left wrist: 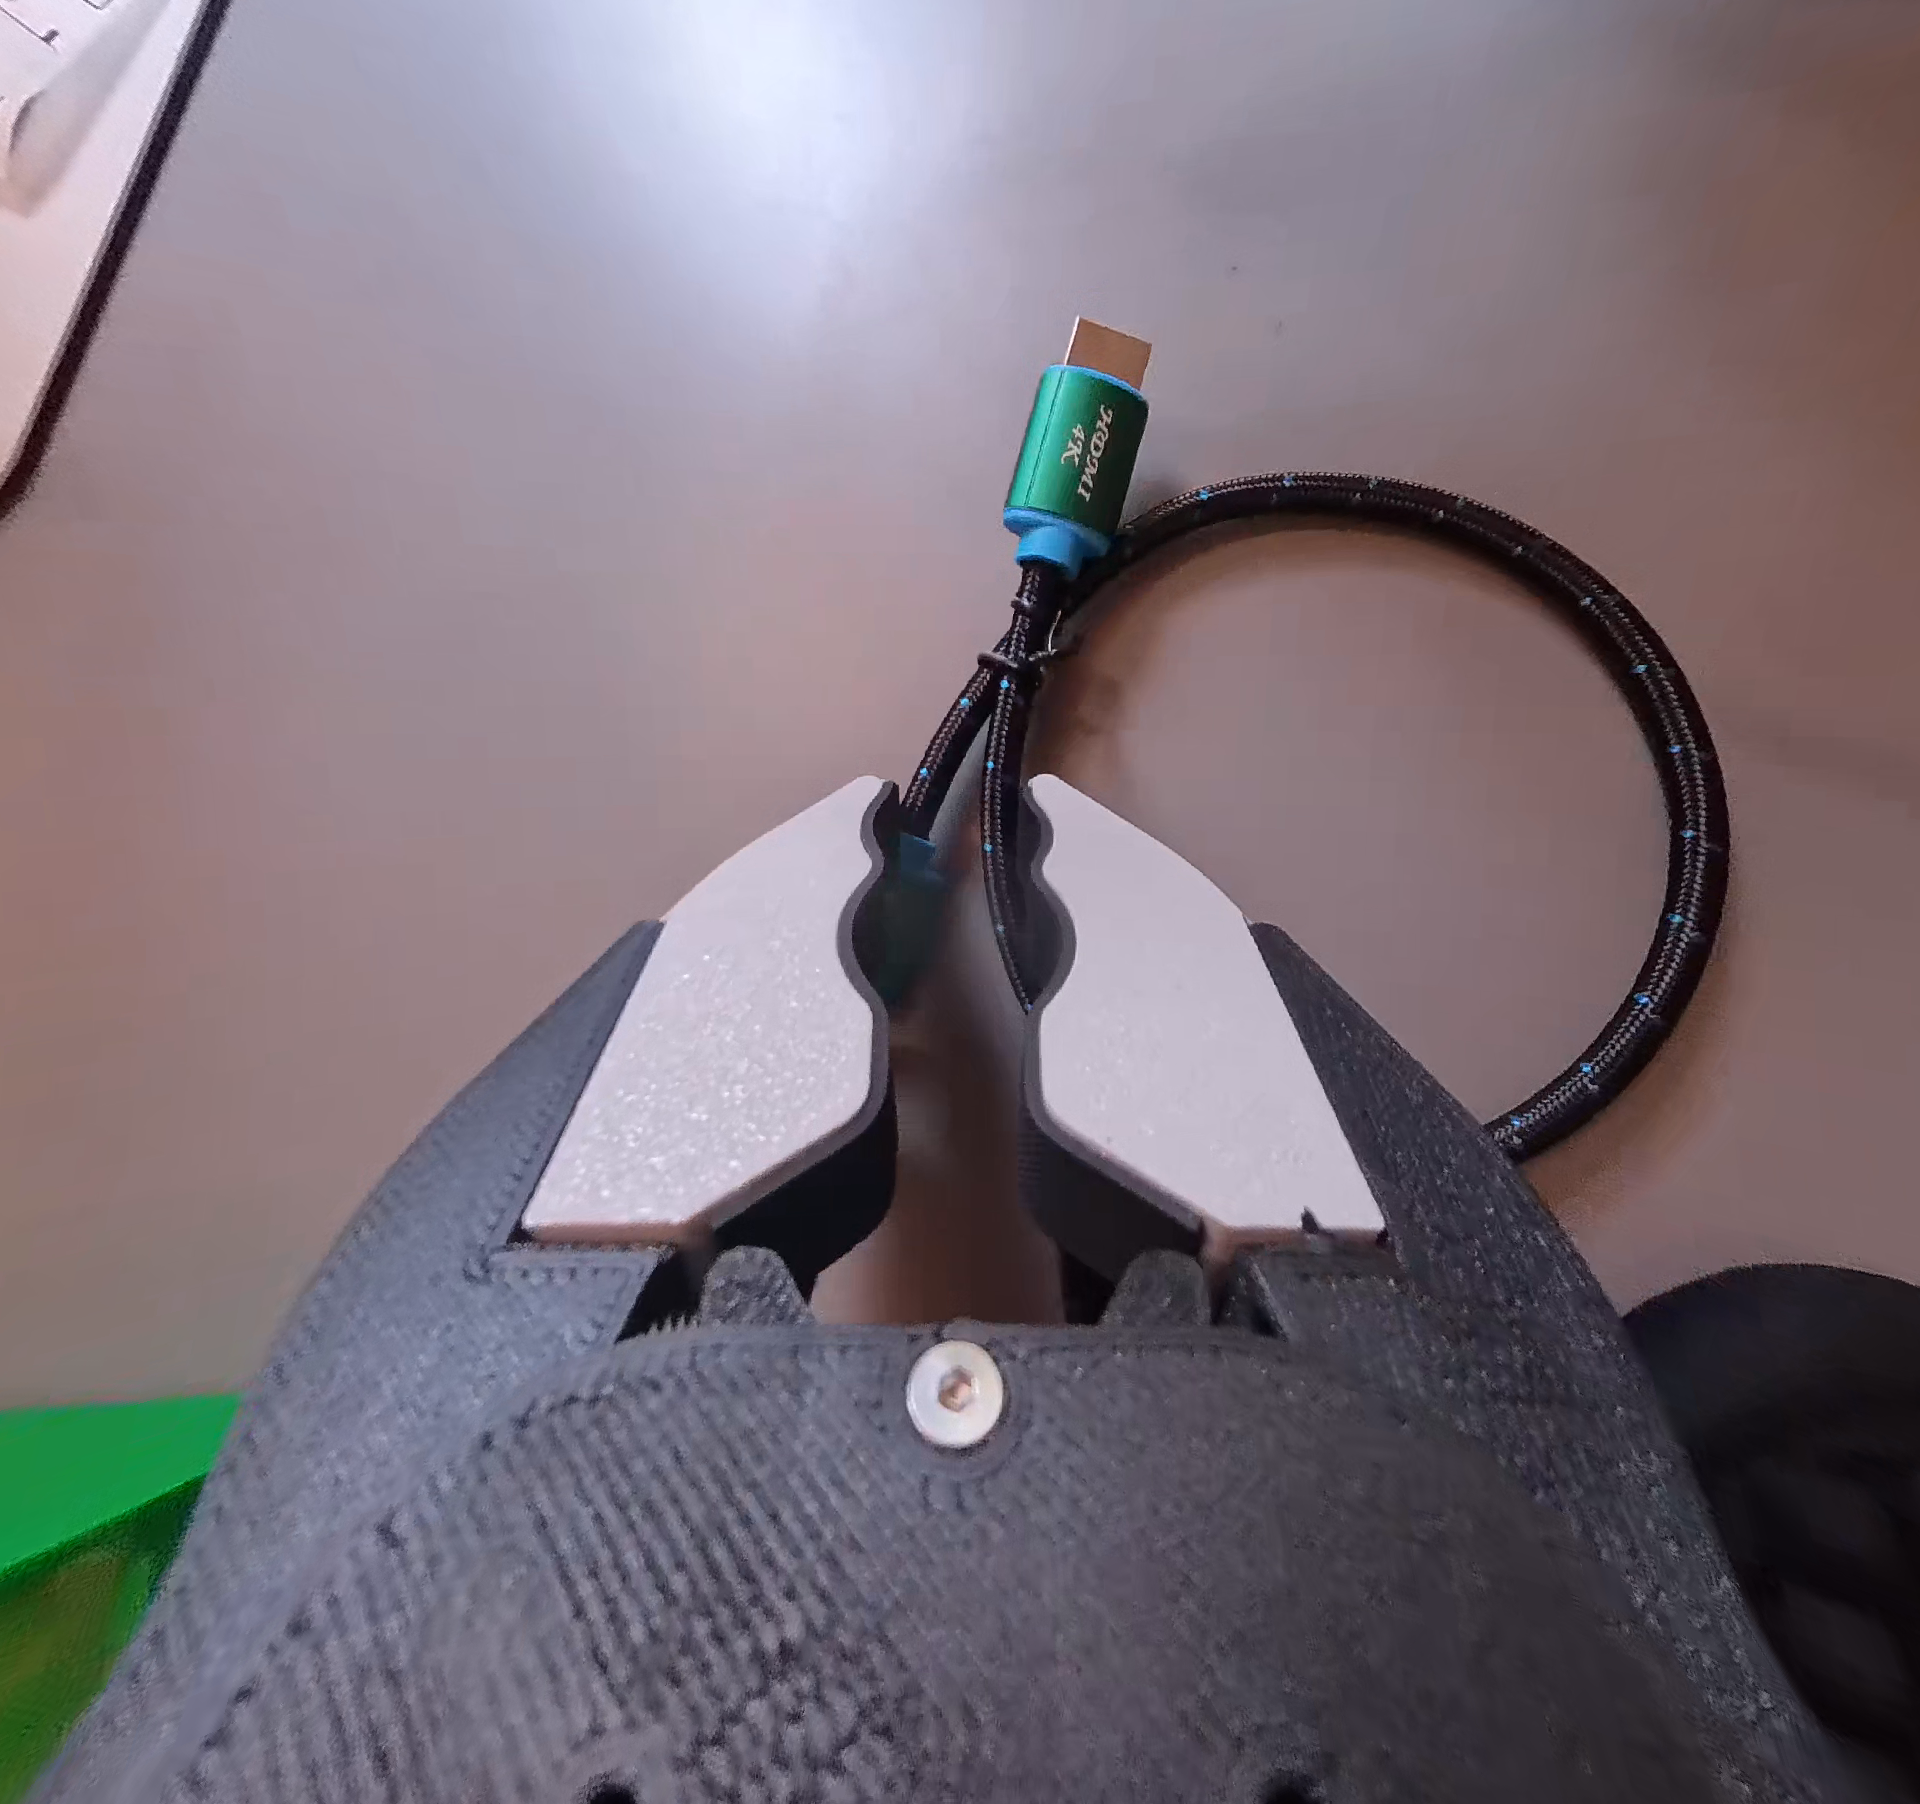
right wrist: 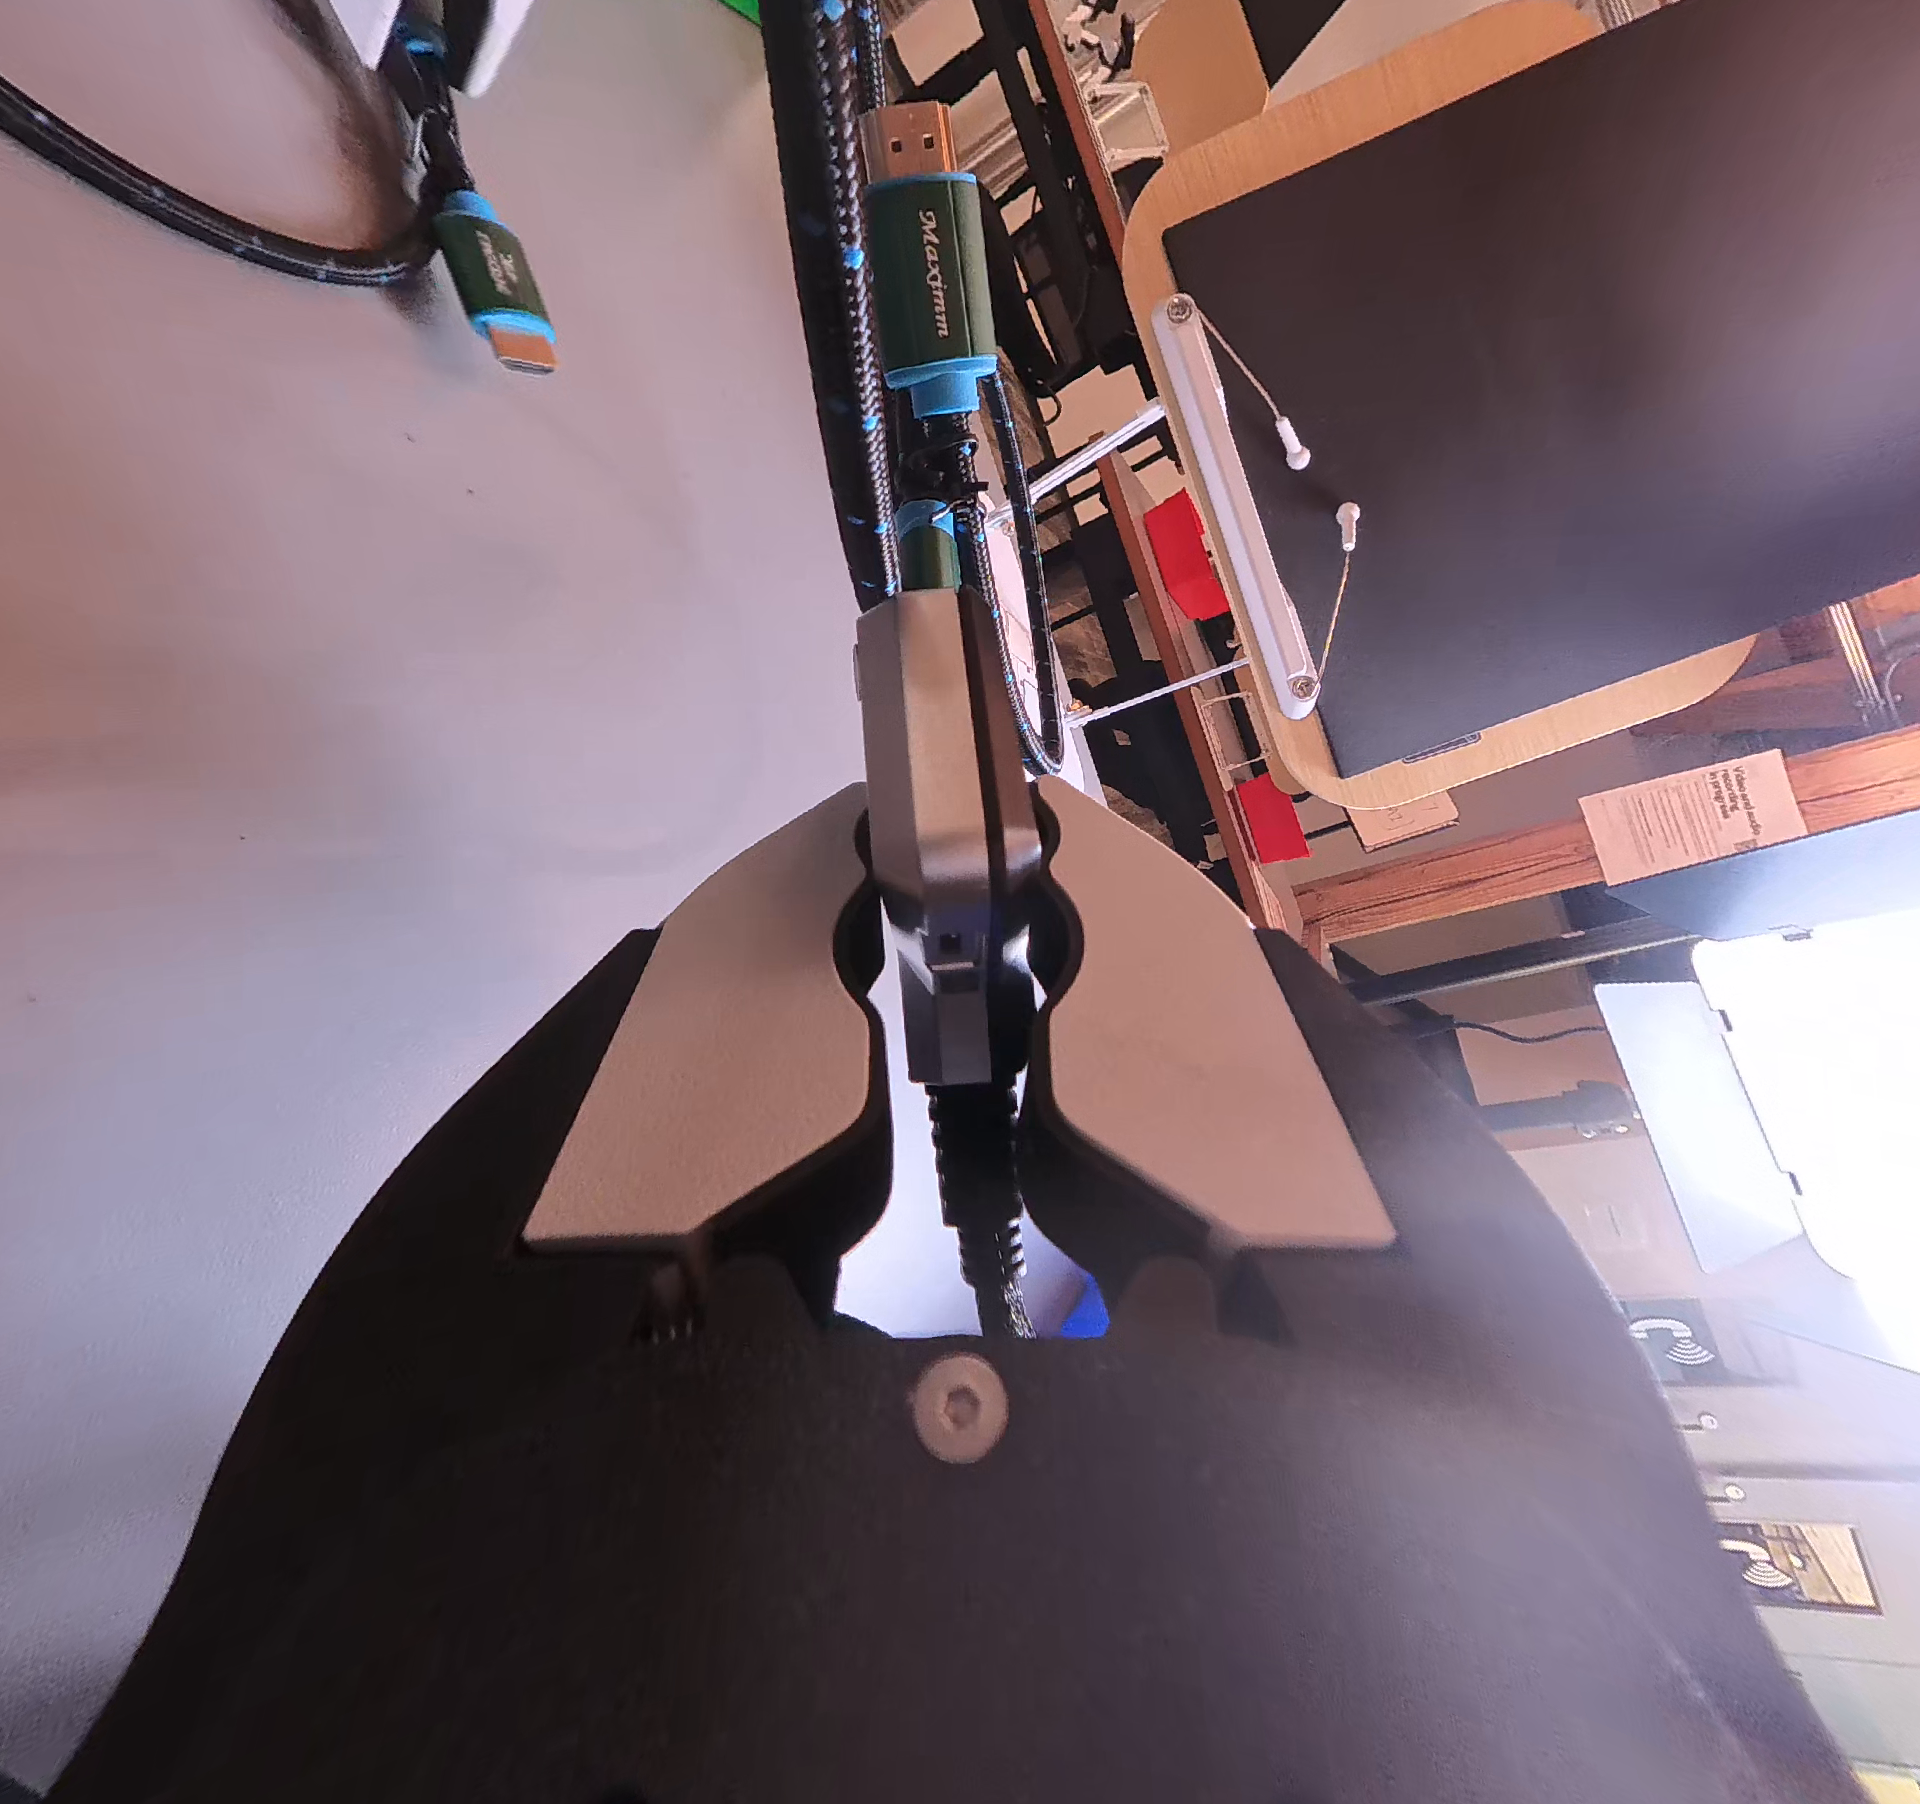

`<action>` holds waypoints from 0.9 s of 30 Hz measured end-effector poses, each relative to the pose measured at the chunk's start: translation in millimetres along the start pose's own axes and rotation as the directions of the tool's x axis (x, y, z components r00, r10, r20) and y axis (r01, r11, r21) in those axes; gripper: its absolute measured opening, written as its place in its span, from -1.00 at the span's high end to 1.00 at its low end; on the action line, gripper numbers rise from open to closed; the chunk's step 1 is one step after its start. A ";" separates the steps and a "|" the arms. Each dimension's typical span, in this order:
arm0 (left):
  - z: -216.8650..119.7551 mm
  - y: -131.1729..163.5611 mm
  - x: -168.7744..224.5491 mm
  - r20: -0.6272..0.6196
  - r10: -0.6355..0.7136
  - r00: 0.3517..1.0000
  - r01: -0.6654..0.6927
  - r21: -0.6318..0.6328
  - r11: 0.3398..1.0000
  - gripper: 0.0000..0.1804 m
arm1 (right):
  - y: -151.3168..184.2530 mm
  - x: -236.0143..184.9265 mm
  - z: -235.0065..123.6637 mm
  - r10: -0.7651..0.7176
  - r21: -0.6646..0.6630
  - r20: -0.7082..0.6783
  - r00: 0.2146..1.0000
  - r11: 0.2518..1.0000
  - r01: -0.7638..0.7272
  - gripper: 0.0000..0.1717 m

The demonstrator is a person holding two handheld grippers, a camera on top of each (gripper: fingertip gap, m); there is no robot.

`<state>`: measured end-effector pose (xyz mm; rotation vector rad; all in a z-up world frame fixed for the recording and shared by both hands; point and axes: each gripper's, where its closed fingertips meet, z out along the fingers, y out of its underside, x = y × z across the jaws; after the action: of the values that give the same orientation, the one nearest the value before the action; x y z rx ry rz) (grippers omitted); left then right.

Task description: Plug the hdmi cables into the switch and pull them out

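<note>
A short black braided cable with blue flecks lies coiled in a loop on the grey table, one green plug pointing away from you just ahead of your left gripper. Its other green plug sits between that gripper's fingers, against the left pad, with a strand of the same cable by the right pad; the jaws stand partly open, and you cannot tell whether they pinch it. Your right gripper is clamped on a grey adapter, held upright, with a second green-plugged cable above its far end. Beyond stands a black board.
</note>
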<state>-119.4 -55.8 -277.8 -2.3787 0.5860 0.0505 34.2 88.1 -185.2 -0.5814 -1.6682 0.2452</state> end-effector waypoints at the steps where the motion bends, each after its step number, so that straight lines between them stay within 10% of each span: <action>1: -0.4 -0.2 2.0 -0.016 -0.007 1.000 0.007 0.000 1.000 0.78 | 0.0 0.0 0.1 0.000 0.000 0.000 1.000 1.000 0.000 0.72; 20: -38.3 -26.7 -6.1 -0.046 -0.052 0.998 0.060 0.200 0.978 0.76 | 0.8 -2.0 1.1 0.005 -0.001 0.009 1.000 1.000 -0.005 0.72; 27: -10.8 -10.5 3.7 -0.058 -0.016 0.998 0.020 0.081 0.997 0.65 | 0.3 -1.3 0.0 0.006 0.000 0.006 1.000 1.000 -0.006 0.72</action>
<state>-113.0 -57.0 -263.8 -2.3125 0.5823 -0.0485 34.4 87.7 -186.4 -0.5861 -1.6725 0.2518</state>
